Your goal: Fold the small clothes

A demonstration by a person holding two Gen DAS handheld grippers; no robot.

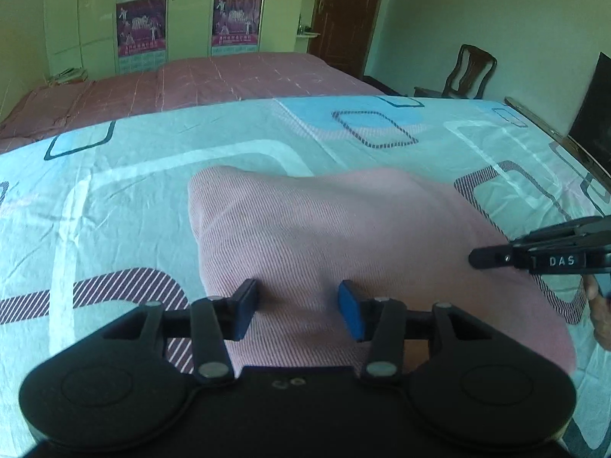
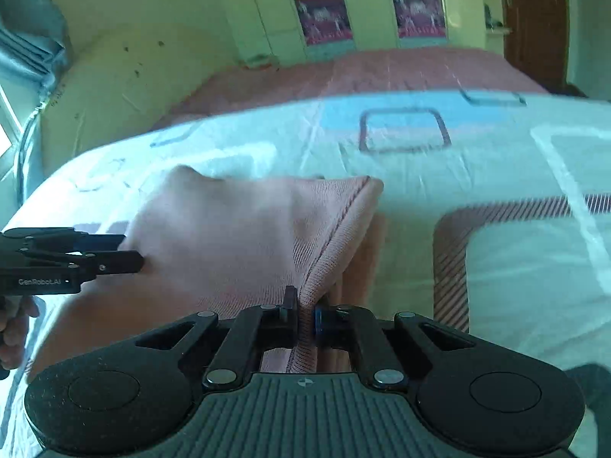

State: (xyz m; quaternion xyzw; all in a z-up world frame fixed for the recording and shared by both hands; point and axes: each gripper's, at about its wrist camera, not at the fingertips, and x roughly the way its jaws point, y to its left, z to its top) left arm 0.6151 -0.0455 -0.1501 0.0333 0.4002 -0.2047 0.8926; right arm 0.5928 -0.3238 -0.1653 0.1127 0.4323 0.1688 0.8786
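Observation:
A small pink ribbed garment [image 1: 343, 229] lies bunched on the patterned bedsheet [image 1: 114, 210]. In the left wrist view my left gripper [image 1: 299, 305] stands over the garment's near edge. Its blue pads are apart, the cloth lies between and under them, and they do not press on it. My right gripper [image 2: 305, 305] is shut on a stitched hem of the garment [image 2: 229, 229], which rises as a fold from the jaws. The right gripper [image 1: 475, 258] reaches in from the right at the cloth's side. The left gripper [image 2: 130, 252] enters from the left.
Behind the light sheet lies a second bed with a pink cover [image 1: 229, 76]. Further back are a green wardrobe [image 1: 95, 19], a brown door [image 1: 343, 11] and a wooden chair [image 1: 469, 72]. A dark screen [image 1: 595, 114] stands at the right edge. A hand [image 2: 15, 328] holds the left gripper.

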